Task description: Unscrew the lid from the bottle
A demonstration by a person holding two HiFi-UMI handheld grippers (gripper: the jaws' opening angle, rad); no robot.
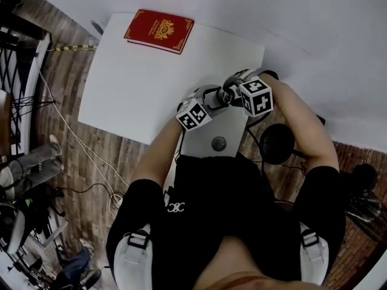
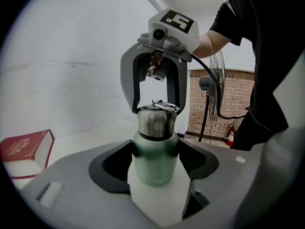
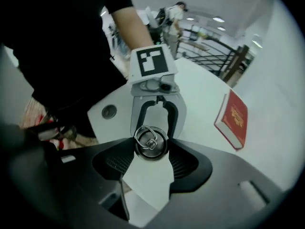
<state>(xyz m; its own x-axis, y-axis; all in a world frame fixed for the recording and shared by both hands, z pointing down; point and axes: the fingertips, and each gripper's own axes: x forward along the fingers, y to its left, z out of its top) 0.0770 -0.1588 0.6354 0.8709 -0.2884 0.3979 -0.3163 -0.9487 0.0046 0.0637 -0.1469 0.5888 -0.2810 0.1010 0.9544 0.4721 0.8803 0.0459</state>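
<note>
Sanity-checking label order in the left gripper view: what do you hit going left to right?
Red hardback book → green metal bottle between the jaws → black standing fan → small red fire extinguisher → person's black shirt.

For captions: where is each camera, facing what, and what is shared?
Head view: on the head, steeply down at white table; torso, arms.
Left gripper view: on left claw, sideways at green metal bottle; right arm.
Right gripper view: on right claw, down onto round steel lid; torso, left arm.
All share the red hardcover book.
</note>
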